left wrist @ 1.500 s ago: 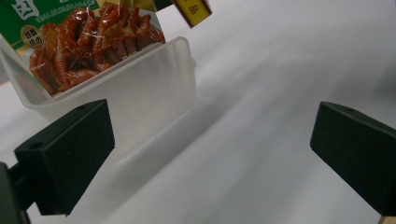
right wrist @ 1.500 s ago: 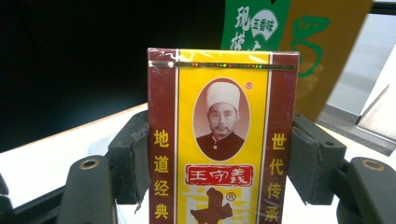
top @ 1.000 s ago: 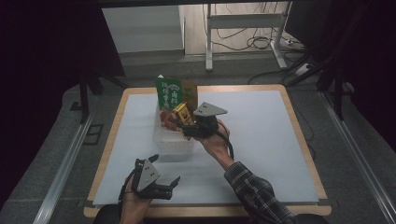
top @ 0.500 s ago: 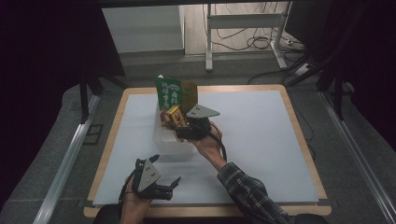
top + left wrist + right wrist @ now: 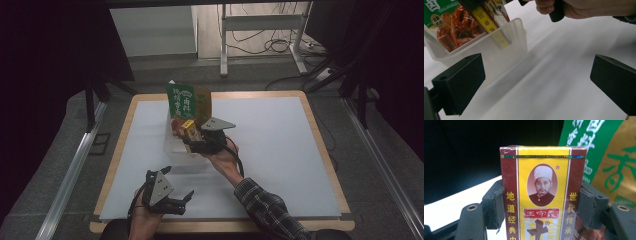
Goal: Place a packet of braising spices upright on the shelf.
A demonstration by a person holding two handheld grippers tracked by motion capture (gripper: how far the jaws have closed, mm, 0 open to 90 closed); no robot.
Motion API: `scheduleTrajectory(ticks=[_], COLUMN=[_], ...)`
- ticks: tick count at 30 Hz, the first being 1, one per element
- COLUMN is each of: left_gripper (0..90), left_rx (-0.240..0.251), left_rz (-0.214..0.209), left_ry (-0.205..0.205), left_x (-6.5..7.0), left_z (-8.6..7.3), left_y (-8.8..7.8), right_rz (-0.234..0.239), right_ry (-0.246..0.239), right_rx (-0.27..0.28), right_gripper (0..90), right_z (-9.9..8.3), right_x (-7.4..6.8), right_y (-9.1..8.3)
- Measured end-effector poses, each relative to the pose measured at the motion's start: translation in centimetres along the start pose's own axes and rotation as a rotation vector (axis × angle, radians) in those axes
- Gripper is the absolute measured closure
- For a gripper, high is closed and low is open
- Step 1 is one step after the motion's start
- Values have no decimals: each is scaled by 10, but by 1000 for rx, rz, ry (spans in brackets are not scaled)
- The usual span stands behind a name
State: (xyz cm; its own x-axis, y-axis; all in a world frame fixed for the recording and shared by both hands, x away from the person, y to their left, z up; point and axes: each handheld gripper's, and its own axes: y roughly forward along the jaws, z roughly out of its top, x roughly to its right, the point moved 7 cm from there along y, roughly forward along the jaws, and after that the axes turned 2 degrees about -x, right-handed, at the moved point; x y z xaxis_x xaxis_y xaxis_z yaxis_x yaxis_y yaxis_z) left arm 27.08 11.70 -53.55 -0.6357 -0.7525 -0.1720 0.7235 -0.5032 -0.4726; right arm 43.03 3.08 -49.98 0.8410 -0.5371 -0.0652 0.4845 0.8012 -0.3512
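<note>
The right gripper (image 5: 196, 141) clamps a yellow box (image 5: 542, 195), lowering it into the clear tub (image 5: 506, 47) beside the green packet (image 5: 182, 102) (release remains, I judge). The left gripper (image 5: 172, 197) rests wide open, empty.

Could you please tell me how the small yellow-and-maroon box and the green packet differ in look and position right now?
The yellow-and-maroon box is small and rigid; the green packet is a taller, flat pouch. The box is clamped between the jaws of the right gripper, its lower end dipping into the clear tub; the packet stands in the tub, untouched. The box is printed with a portrait, the packet with a food photo. Both carry Chinese lettering.
</note>
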Motion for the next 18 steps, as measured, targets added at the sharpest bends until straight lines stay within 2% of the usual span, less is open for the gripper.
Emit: scheduleTrajectory(ticks=[6,8,11,14,18], left_gripper=[0,0,0,0,0], left_rx=[-1,-6,-8,-9,-10], left_rz=[3,2,3,2,2], left_ry=[4,10,12,13,14], left_x=[0,0,0,1,1], left_z=[0,0,0,0,0], left_y=[0,0,1,1,1], right_rz=[-2,-8,-19,-22,-15], right_ry=[22,1,-26,-21,15], right_rx=[-59,-99,-121,-143,-159], right_gripper=[324,325,325,326,326], right_z=[-11,-17,-24,-28,-31], right_x=[3,3,1,1,5], right_y=[-2,-2,-2,-1,-1])
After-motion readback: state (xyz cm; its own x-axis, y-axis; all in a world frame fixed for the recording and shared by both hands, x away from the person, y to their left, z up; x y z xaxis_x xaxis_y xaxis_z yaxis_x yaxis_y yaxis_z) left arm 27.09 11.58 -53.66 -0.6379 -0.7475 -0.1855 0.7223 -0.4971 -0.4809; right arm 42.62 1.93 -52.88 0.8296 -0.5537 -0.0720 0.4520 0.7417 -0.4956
